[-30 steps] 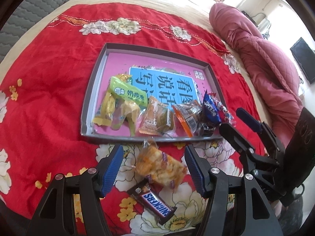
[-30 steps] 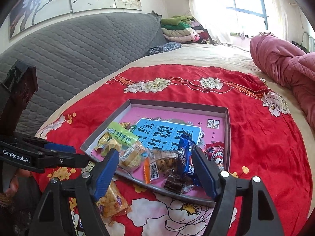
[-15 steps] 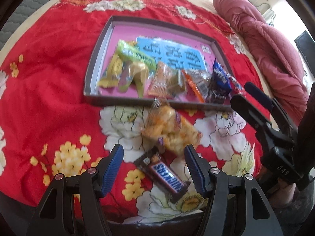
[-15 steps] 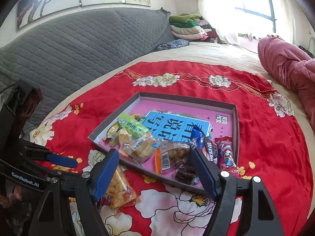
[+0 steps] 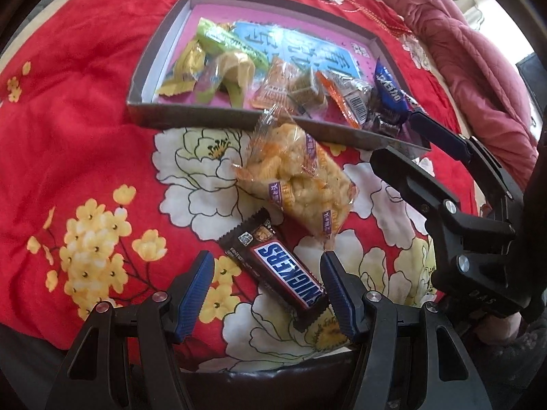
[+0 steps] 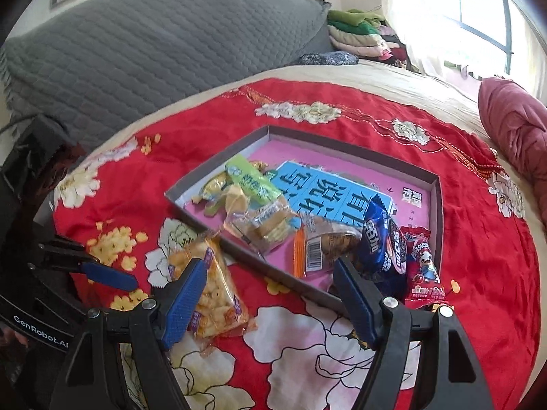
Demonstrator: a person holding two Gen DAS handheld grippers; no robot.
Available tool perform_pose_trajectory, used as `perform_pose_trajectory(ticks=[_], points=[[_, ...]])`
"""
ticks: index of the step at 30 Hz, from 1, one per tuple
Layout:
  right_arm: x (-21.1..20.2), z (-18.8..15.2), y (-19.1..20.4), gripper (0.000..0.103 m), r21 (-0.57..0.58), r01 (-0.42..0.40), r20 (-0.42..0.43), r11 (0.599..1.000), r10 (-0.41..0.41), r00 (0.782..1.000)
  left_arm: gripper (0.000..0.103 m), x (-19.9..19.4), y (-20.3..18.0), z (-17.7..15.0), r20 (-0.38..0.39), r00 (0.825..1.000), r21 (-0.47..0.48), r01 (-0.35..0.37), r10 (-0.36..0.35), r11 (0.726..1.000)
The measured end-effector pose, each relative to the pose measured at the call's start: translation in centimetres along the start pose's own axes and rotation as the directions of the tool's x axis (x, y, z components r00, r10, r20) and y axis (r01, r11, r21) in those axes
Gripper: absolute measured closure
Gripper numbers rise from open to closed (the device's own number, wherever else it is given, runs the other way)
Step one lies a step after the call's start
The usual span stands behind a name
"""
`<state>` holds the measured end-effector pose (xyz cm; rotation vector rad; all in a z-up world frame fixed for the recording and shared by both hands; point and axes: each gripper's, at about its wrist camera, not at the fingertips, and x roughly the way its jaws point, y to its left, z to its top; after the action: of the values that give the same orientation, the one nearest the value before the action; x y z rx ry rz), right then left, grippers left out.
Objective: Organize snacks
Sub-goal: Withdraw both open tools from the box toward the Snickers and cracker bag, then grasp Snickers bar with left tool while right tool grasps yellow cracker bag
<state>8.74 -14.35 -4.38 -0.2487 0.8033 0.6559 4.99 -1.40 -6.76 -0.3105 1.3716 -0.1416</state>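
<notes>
A Snickers bar (image 5: 278, 268) lies on the red flowered cloth, between the open jaws of my left gripper (image 5: 268, 288), which is empty. A clear bag of yellow puffed snacks (image 5: 297, 177) lies just beyond it, against the front wall of the grey tray (image 5: 191, 116); the bag also shows in the right wrist view (image 6: 213, 294). The tray (image 6: 439, 212) holds several snacks: a green pack (image 6: 251, 179), a cracker pack (image 6: 265, 222), a blue Oreo pack (image 6: 381, 242) and a red pack (image 6: 422, 270). My right gripper (image 6: 271, 299) is open and empty, above the tray's front edge.
The red cloth (image 5: 68, 130) covers a bed. A maroon quilt (image 5: 461, 51) lies at the right. A grey quilted headboard (image 6: 154, 51) and folded clothes (image 6: 359, 34) stand at the back. The cloth's near edge (image 5: 239, 365) is just under my left gripper.
My left gripper has pulled back and down from the puffed-snack bag until the Snickers bar sits between its jaws. My right gripper has shifted slightly right and closer to the tray.
</notes>
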Motion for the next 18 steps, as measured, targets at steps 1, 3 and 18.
perform_pose_trajectory(ticks=[1, 3, 18], points=[[0.1, -0.1, 0.1, 0.027, -0.004, 0.001, -0.004, 1.000, -0.001, 1.000, 0.037, 0.3, 0.0, -0.1, -0.007, 1.000, -0.006, 0.002, -0.002, 1.000], [0.3, -0.1, 0.1, 0.027, -0.008, 0.000, -0.012, 1.000, 0.000, 1.000, 0.037, 0.8, -0.1, -0.2, -0.022, 1.000, -0.016, 0.001, -0.002, 1.000], [2.6, -0.3, 0.8, 0.027, -0.054, -0.058, -0.094, 0.997, 0.053, 0.994, 0.042, 2.7, -0.2, -0.5, -0.030, 0.999, 0.007, -0.012, 0.012, 1.000]])
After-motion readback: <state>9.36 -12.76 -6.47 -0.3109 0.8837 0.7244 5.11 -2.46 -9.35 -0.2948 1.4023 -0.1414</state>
